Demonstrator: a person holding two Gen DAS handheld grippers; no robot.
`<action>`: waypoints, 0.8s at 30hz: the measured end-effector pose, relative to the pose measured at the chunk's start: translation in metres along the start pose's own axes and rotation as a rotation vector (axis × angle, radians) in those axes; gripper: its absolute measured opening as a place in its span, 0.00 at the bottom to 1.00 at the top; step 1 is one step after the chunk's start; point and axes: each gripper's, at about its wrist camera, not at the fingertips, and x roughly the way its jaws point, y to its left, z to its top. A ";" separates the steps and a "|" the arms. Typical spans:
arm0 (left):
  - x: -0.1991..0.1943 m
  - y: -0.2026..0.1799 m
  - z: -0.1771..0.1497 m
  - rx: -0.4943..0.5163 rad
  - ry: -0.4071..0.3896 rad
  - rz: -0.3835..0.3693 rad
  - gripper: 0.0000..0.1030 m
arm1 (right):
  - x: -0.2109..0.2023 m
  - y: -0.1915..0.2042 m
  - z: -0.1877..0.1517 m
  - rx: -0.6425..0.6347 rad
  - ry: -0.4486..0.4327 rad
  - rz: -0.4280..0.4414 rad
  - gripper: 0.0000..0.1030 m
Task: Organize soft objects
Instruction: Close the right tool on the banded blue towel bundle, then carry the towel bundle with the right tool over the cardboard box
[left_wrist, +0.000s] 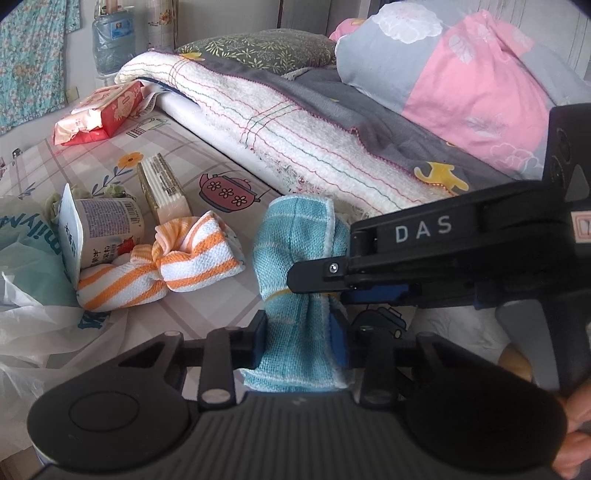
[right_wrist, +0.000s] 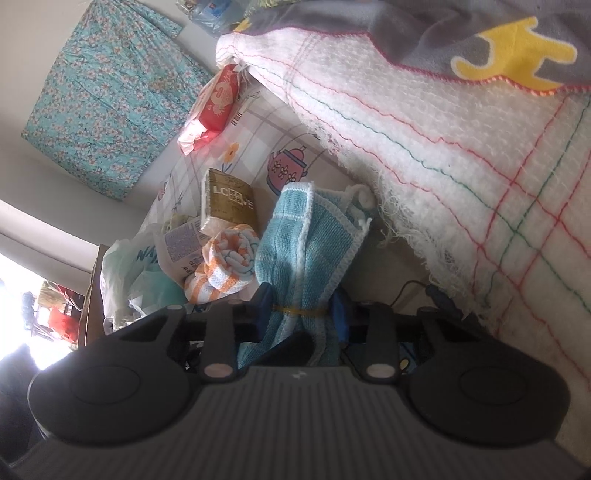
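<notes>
At the left edge of the patterned tabletop (left_wrist: 207, 155) a white plastic bag (left_wrist: 26, 295) is crumpled, cut off by the frame. Beside it a yogurt tub (left_wrist: 107, 230) lies on its side, touching an orange-striped cloth (left_wrist: 162, 266) tied at its middle. Behind them stands a gold-sided tissue box (left_wrist: 164, 188), and a red tissue pack (left_wrist: 99, 114) sits toward the far left corner. Nothing stands between these and the blue cloth (left_wrist: 295, 266), which is near the tabletop's right edge, just beside the fringed white blanket (left_wrist: 295, 147) hanging off the bed.

The left gripper (left_wrist: 301, 343) has its pads pressed on the cloth's lower half, jaws narrowed around it. The right gripper (right_wrist: 299, 314) pinches the same cloth at its cinched waist; in the left wrist view it enters from the right as a black arm, covering part of the cloth.

Only the right wrist view shows a yellow rubber band (right_wrist: 299, 310) around that waist and a floral curtain (right_wrist: 110, 92) in full. Only the left wrist view shows a pink and grey pillow (left_wrist: 461, 66) and a fingertip at the right edge. The cloth's bottom end is hidden behind both gripper bodies.
</notes>
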 end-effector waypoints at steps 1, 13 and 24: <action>-0.003 -0.001 0.000 0.002 -0.007 -0.001 0.34 | -0.002 0.002 0.000 -0.009 -0.005 -0.002 0.30; -0.069 0.001 0.001 0.004 -0.176 0.032 0.33 | -0.047 0.059 -0.008 -0.197 -0.105 0.020 0.29; -0.181 0.091 -0.012 -0.163 -0.335 0.364 0.33 | -0.021 0.225 -0.019 -0.540 -0.018 0.283 0.29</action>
